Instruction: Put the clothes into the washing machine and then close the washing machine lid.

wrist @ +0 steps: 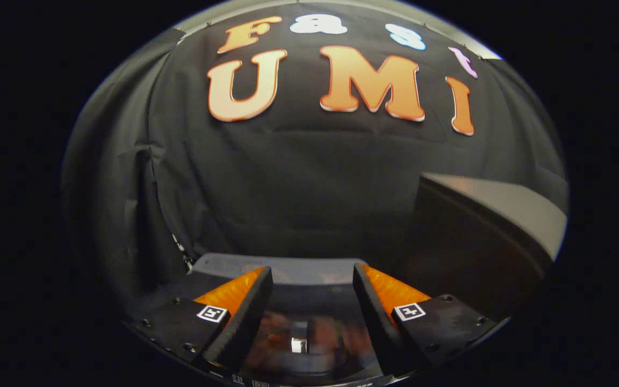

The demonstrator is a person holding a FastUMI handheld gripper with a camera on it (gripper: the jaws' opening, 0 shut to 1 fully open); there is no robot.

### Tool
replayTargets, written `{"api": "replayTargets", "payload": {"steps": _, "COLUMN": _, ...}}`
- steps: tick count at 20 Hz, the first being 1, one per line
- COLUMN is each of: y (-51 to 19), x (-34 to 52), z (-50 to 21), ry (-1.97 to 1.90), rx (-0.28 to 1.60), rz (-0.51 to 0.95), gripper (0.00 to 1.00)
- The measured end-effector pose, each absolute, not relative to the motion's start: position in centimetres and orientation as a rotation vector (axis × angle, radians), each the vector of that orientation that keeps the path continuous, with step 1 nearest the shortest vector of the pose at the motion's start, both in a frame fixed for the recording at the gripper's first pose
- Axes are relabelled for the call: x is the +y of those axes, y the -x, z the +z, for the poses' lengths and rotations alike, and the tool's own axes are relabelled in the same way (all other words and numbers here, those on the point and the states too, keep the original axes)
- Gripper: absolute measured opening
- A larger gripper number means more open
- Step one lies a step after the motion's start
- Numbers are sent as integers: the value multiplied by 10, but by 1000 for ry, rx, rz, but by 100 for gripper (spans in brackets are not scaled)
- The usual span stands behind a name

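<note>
The gripper (312, 279) hangs w/ fingers apart at a moderate gap, nothing held between them. Below and between them sits a dark glossy surface (309, 336), prob. the washing machine lid or its glass top w/ reflections; can't tell if it is open or shut. No clothes can be made out here. Clothes are likely soft, light, floppy, so best pinched at a bunched fold. The lid is likely stiff, smooth, a bit slippery, so push it at the edge. A dark box (481, 231) stands just beyond the right finger, could block a swing that way.
</note>
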State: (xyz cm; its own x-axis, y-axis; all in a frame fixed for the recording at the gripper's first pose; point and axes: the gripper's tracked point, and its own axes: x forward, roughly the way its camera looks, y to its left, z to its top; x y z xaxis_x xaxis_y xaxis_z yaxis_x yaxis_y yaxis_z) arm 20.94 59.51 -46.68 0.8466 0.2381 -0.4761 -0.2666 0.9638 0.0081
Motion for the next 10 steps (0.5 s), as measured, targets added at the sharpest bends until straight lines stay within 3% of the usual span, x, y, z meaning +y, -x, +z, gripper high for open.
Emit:
{"api": "replayTargets", "payload": {"steps": 4, "y": -189, "x": 587, "z": -505, "ry": 40, "rx": 570, "rz": 235, "gripper": 97}}
{"api": "replayTargets", "payload": {"steps": 10, "y": -192, "x": 587, "z": -494, "ry": 30, "rx": 556, "rz": 223, "gripper": 97}}
